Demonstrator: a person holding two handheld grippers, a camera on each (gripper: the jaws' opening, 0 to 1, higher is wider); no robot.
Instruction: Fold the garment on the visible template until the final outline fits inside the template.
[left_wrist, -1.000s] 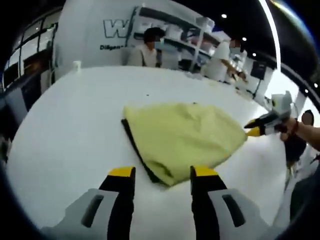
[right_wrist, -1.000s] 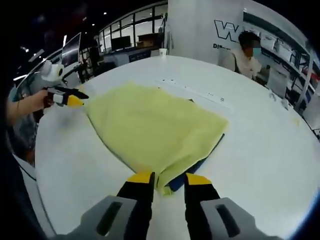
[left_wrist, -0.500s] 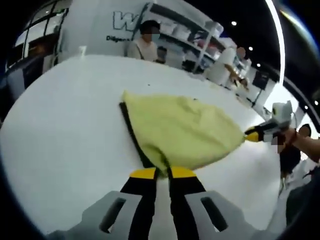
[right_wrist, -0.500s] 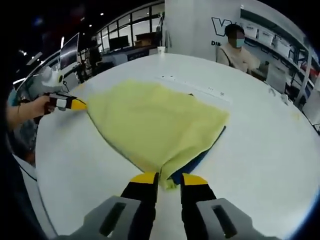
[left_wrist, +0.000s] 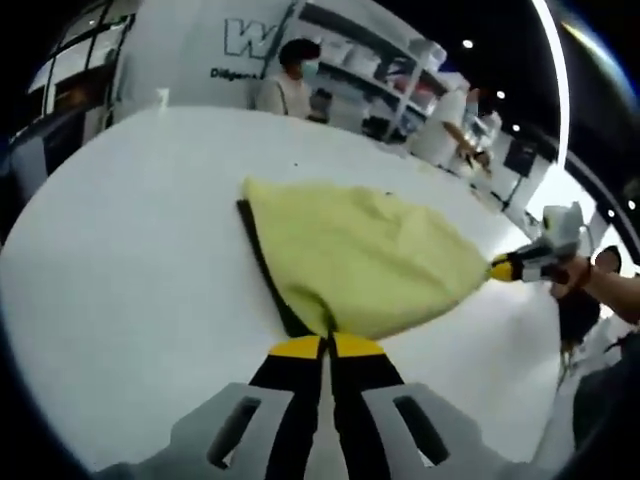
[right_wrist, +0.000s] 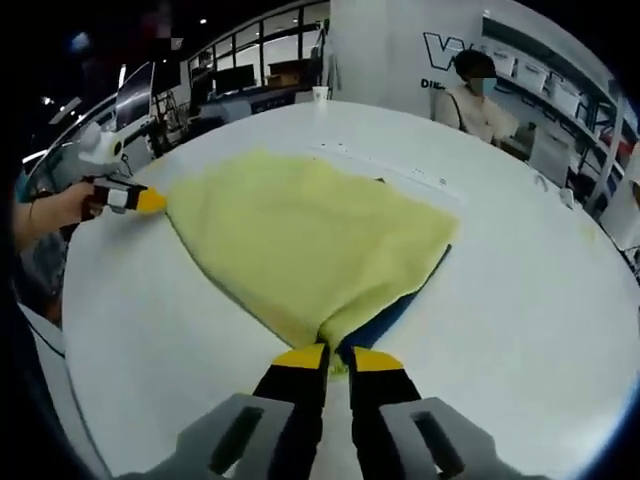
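A pale yellow garment (left_wrist: 365, 262) lies spread on the white table (left_wrist: 130, 260), with a dark template edge (left_wrist: 262, 268) showing along its left side. My left gripper (left_wrist: 327, 347) is shut on the garment's near corner. The right gripper (left_wrist: 497, 267) comes in from the right, pinching the garment's far corner. In the right gripper view the yellow garment (right_wrist: 310, 235) fans out from my right gripper (right_wrist: 338, 357), which is shut on its near corner, over a blue template strip (right_wrist: 400, 305). The left gripper (right_wrist: 150, 200) holds the far left corner.
Persons (left_wrist: 285, 85) stand behind the table (right_wrist: 520, 300) near a white wall with lettering and shelves (left_wrist: 370, 70). A small cup (right_wrist: 320, 97) stands at the table's far edge. A hand (right_wrist: 55, 208) grips the left tool.
My left gripper went from open before the garment's corner to shut on it. The right gripper's jaws narrowed onto their corner, and the cloth is drawn tauter between both.
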